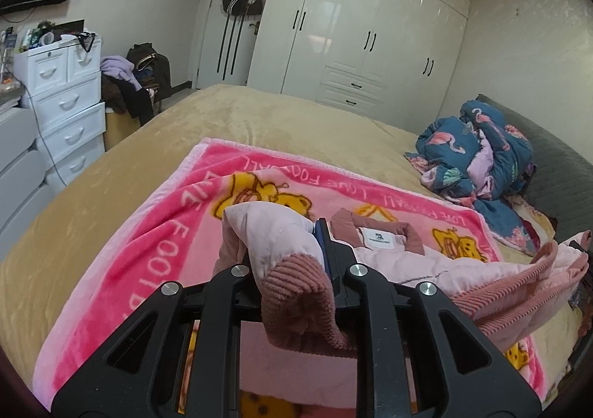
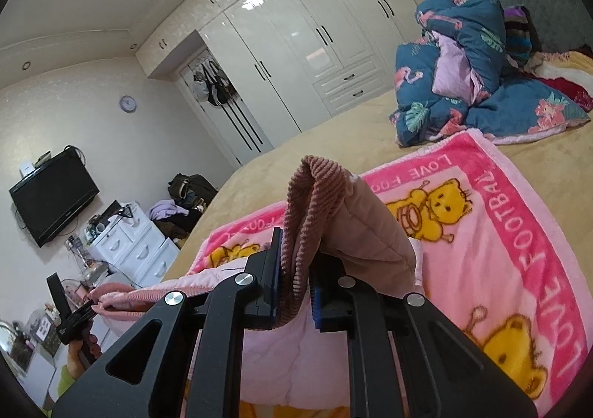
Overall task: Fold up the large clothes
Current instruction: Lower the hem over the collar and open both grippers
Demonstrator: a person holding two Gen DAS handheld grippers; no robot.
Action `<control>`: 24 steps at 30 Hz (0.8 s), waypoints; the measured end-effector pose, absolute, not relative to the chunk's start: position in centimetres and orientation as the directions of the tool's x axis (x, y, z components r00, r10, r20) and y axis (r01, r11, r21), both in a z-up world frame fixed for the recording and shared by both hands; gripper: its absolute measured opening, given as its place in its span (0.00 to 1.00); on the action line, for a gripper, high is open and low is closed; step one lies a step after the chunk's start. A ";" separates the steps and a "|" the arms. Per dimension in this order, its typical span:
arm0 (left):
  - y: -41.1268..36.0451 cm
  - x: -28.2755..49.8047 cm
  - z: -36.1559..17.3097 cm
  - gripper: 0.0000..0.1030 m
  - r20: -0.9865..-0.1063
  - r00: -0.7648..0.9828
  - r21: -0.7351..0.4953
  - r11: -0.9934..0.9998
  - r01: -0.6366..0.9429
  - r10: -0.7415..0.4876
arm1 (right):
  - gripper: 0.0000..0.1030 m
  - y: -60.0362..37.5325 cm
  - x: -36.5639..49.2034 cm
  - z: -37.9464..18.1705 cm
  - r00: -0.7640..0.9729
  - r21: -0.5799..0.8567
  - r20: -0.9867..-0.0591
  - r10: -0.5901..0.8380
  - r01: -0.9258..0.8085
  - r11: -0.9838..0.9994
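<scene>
Both grippers, left (image 1: pixel 292 251) and right (image 2: pixel 296 269), clench the pink jacket (image 1: pixel 426 258) above a blanket-covered bed (image 1: pixel 259 110).

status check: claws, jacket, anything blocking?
Left claw, right claw: both shut on pale pink quilted jacket, lifted over pink bear-print blanket. Blue flamingo-print quilt heaped beyond, clear.
</scene>
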State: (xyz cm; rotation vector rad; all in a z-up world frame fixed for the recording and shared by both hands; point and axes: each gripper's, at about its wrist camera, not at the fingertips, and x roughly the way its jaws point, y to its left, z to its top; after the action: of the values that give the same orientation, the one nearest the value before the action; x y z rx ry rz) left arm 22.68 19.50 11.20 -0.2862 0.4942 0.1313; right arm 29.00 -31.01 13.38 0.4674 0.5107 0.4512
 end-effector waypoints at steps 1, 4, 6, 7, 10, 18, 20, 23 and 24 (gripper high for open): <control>19.5 23.2 11.1 0.12 -0.490 0.870 -0.232 0.953 -0.197 0.061 | 0.11 -31.1 29.8 13.0 0.778 0.531 -0.364 0.513 -0.279 0.800; 19.2 24.5 10.7 0.12 -0.502 0.861 -0.204 0.956 -0.212 0.084 | 0.11 -31.0 31.7 12.0 0.770 0.533 -0.388 0.506 -0.261 0.805; 19.1 25.4 10.3 0.12 -0.511 0.854 -0.191 0.957 -0.219 0.094 | 0.11 -31.1 32.8 11.4 0.765 0.534 -0.401 0.504 -0.251 0.807; 19.1 25.8 10.1 0.12 -0.516 0.851 -0.190 0.956 -0.224 0.097 | 0.11 -31.0 33.3 11.1 0.762 0.536 -0.408 0.503 -0.246 0.807; 19.0 27.2 9.5 0.12 -0.531 0.841 -0.179 0.956 -0.235 0.107 | 0.11 -30.8 35.1 10.0 0.750 0.541 -0.431 0.501 -0.230 0.809; 19.5 29.7 7.1 0.13 -0.573 0.810 -0.161 0.952 -0.261 0.125 | 0.13 -30.2 37.9 8.1 0.723 0.559 -0.465 0.511 -0.207 0.803; 19.5 29.9 6.8 0.13 -0.578 0.806 -0.159 0.951 -0.264 0.127 | 0.14 -30.2 38.2 7.7 0.719 0.571 -0.463 0.518 -0.206 0.795; 19.7 30.3 6.3 0.13 -0.587 0.799 -0.160 0.950 -0.268 0.127 | 0.17 -30.4 38.6 7.4 0.706 0.610 -0.445 0.551 -0.211 0.764; 19.8 30.4 6.2 0.13 -0.588 0.799 -0.162 0.950 -0.269 0.126 | 0.19 -30.5 38.5 7.3 0.704 0.623 -0.438 0.559 -0.211 0.753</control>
State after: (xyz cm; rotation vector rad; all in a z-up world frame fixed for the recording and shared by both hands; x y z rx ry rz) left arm 30.35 19.80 6.20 -0.2438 0.6107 0.2137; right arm 38.55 -30.51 7.34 0.5724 0.6593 0.4554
